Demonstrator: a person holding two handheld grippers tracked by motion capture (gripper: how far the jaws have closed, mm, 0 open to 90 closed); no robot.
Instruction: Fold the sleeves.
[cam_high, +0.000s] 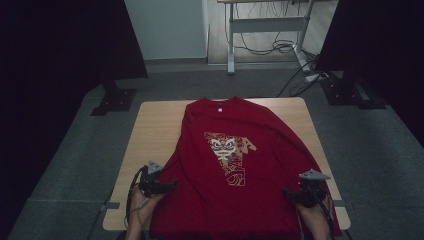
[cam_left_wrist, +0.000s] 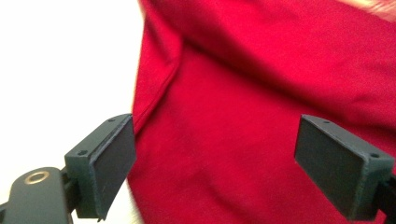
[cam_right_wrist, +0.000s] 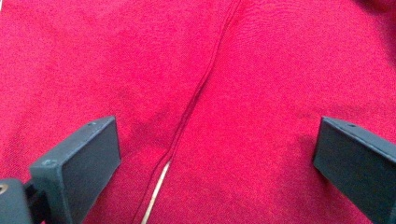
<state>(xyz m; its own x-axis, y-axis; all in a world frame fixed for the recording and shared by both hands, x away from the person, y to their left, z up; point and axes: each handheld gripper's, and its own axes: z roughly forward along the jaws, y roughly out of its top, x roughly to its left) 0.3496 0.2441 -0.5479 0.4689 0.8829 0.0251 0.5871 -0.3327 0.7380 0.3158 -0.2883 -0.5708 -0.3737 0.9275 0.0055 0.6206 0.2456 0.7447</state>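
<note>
The left gripper (cam_high: 172, 185) sits at the near left edge of the red T-shirt (cam_high: 235, 170), its jaws spread wide and holding nothing. In the left gripper view the two black pads stand well apart, with the shirt's side edge (cam_left_wrist: 154, 100) and a sleeve fold between them. The right gripper (cam_high: 288, 193) mirrors it at the near right side — jaws equally wide, empty, and in the right gripper view poised over a seam (cam_right_wrist: 201, 93) running up the cloth, with a thin sliver of pale surface showing at the bottom of that seam.

Going outward, the shirt lies face up on the desk (cam_high: 150, 125), collar at the far end, hem hanging over the near edge toward the person, printed design (cam_high: 229, 155) in the middle of the chest. The sleeves look tucked in along the body, though the cloth there is too dim to be sure.

As a judgement: the work is at its start. The shirt is spread out and roughly smoothed, both grippers are placed at opposite sides near the hem, but neither has closed on fabric — gripping and any folding are still to come.

Count: one shirt, one desk, two grippers, one printed design. Farther back, one table frame (cam_high: 265, 25) with cables on the floor.
</note>
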